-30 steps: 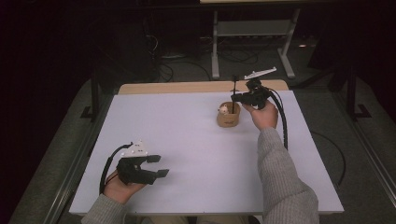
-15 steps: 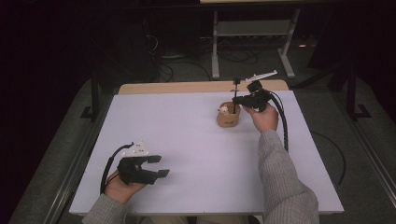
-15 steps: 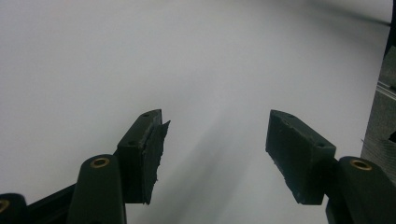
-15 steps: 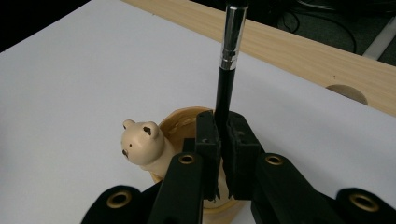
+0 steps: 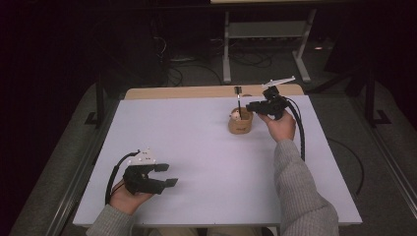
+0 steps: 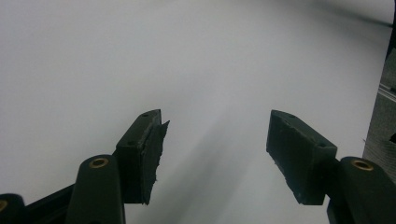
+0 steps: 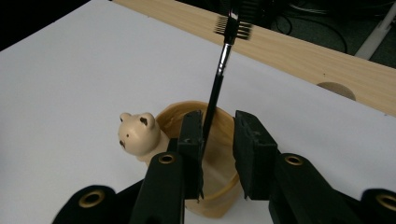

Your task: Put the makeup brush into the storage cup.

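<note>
A tan cup point(image 5: 240, 123) with a small bear figure point(image 7: 136, 135) on its rim stands at the table's far right. A thin black brush point(image 7: 217, 79) stands upright in the cup point(image 7: 219, 135), bristle head up. My right gripper point(image 7: 218, 119) is over the cup's near rim, jaws a little apart, and the brush handle passes between them against the left pad. In the high view the right gripper point(image 5: 250, 105) sits just right of the brush point(image 5: 238, 98). My left gripper point(image 5: 168, 175) rests near the front left, open, and the left gripper point(image 6: 215, 126) holds nothing.
The white table top point(image 5: 196, 137) stretches between the two hands. A bare wooden strip point(image 5: 187, 92) runs along its far edge. Behind the table are a metal stand point(image 5: 265, 29) and cables on a dark floor.
</note>
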A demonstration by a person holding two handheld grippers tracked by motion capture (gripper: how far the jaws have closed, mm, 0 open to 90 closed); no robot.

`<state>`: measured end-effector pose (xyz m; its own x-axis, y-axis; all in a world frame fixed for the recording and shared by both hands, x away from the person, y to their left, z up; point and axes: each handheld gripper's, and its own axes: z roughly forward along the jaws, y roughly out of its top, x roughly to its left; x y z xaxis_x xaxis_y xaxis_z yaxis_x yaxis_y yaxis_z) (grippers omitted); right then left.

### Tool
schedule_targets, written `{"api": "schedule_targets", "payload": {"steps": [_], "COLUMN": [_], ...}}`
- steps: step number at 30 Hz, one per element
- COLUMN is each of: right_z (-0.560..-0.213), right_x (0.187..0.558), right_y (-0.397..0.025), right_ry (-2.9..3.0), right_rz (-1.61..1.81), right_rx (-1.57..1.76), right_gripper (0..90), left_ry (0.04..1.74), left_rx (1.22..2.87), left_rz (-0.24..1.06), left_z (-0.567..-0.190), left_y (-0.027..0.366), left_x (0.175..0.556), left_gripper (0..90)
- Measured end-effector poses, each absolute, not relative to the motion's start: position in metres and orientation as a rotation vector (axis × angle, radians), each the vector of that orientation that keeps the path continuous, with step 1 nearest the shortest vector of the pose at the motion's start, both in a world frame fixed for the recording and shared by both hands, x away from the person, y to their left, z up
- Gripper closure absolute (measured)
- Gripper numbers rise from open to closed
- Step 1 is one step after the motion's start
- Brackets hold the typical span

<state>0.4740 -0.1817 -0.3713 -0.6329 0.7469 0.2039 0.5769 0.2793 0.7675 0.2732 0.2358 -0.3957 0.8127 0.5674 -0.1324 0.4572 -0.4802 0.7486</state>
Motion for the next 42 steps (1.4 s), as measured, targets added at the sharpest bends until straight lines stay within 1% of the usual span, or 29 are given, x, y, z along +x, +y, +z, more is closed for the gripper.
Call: {"api": "schedule_targets", "payload": {"steps": [27, 37, 42], "right_z": [-0.369, -0.369, -0.37], "right_x": [0.442, 0.433, 0.429], "right_y": [-0.204, -0.208, -0.211], "right_ry": [2.35, 2.351, 2.347], "right_rz": [1.363, 1.38, 1.384], "right_rx": [1.222, 1.199, 1.2], "right_gripper": [49.6, 46.9, 43.9], "left_ry": [0.775, 0.779, 0.774], "left_rx": [2.151, 2.144, 2.15], "left_rz": [0.197, 0.199, 0.197], "left_z": [-0.398, -0.398, -0.398], "left_y": [0.237, 0.237, 0.236], "left_x": [0.277, 0.28, 0.281], "left_gripper": [31.9, 30.7, 30.4]}}
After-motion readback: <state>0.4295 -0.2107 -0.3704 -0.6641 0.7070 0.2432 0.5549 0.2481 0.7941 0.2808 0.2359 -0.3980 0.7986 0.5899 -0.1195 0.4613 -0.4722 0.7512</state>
